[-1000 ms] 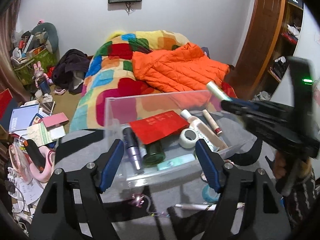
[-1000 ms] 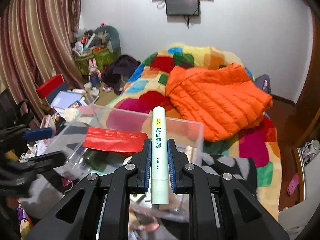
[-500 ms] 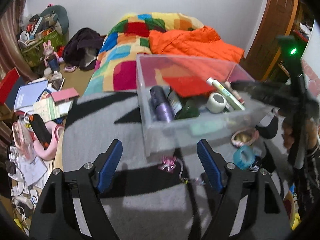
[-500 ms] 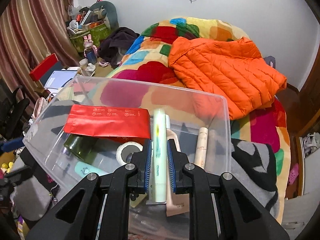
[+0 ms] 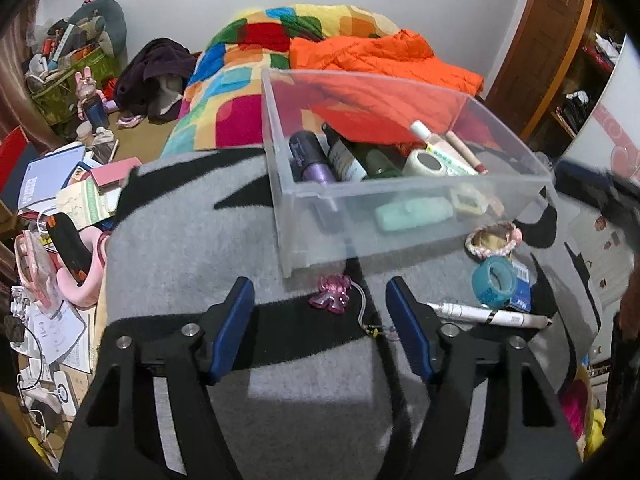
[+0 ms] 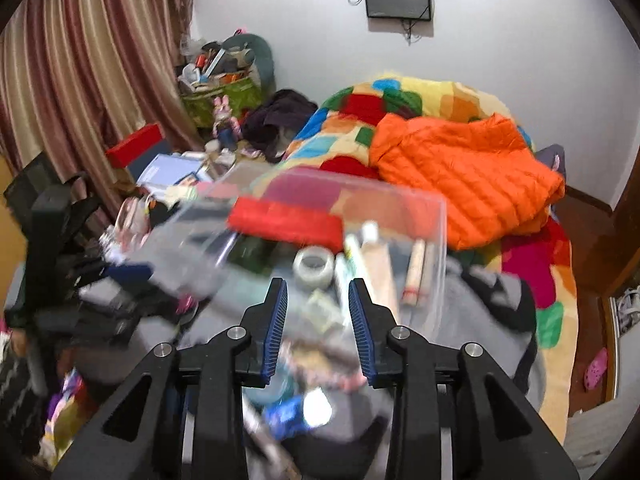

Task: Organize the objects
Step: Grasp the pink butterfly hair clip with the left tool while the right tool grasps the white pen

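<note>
Pink charm (image 5: pixel 331 299) between closing left gripper (image 5: pixel 320 330) pads

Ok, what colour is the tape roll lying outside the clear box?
Teal, clearest in the left wrist view.

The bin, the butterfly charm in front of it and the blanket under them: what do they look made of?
Clear bin: looks like rigid transparent plastic, glossy; the contents show through its walls. Butterfly charm: likely translucent pink plastic or resin, with shiny facets; glass cannot be ruled out. Blanket: soft napped fabric, probably fleece, matte grey and black with a fuzzy surface.
</note>
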A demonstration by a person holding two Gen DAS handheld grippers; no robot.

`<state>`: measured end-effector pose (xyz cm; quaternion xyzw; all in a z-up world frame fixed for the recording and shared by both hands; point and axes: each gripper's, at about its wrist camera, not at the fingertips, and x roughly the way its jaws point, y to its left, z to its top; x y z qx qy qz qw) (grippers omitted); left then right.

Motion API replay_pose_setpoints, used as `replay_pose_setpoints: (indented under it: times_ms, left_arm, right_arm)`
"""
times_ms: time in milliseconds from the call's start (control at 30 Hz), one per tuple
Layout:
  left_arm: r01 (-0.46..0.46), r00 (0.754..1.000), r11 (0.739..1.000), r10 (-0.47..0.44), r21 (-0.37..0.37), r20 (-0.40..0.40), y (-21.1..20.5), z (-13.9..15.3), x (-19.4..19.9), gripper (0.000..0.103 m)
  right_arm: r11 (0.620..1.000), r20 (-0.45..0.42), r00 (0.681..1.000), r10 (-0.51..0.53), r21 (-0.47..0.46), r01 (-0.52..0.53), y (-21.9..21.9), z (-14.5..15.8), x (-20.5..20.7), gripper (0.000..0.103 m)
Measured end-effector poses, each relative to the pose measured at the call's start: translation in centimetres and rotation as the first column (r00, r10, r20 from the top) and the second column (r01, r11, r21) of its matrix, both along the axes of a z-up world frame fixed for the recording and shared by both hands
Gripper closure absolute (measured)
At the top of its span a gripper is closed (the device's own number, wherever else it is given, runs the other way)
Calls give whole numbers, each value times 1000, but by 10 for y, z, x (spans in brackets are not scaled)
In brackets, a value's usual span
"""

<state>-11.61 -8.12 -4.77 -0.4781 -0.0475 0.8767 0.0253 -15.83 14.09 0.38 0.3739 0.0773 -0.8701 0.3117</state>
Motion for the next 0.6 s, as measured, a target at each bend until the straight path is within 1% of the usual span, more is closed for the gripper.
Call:
replay_pose_setpoints:
  times_ms: [233,333,400,467,500,533,567,600]
  left_arm:
    - [-8,999,1000,8,0,48,-1,-19,-11,38]
    - [-13,999,1000,12,9,46,-3,-19,-14,41]
    - [-12,999,1000,12,7,46,-2,-20,-15,47]
    - [-8,999,1000,9,-15,38,1,-20,-14,59]
    - [-1,999,1000,1,-20,35,3,-19,-13,63]
    - [5,1000,1000,-4,-25,30,4,-19,-11,70]
    - [9,1000,1000,-8,-29,28,6,-19,-9,77]
    - [14,1000,999,-13,-33,27,7,-19,-7,80]
  right_arm:
    - [999,140,990,28,33,-33,15,-45,39,74]
    - [996,151,987,58,56,-67,18,-57,53,74]
    - [995,173,983,68,62,-80,17,-63,57,74]
    - [994,186,980,68,67,-82,14,-68,59,74]
    - [995,191,979,69,64,-83,14,-71,59,74]
    - [995,199,978,70,58,-83,12,-73,59,74]
    - [995,200,977,67,55,-80,11,-74,60,77]
    - [996,194,979,61,51,-72,10,-75,61,84]
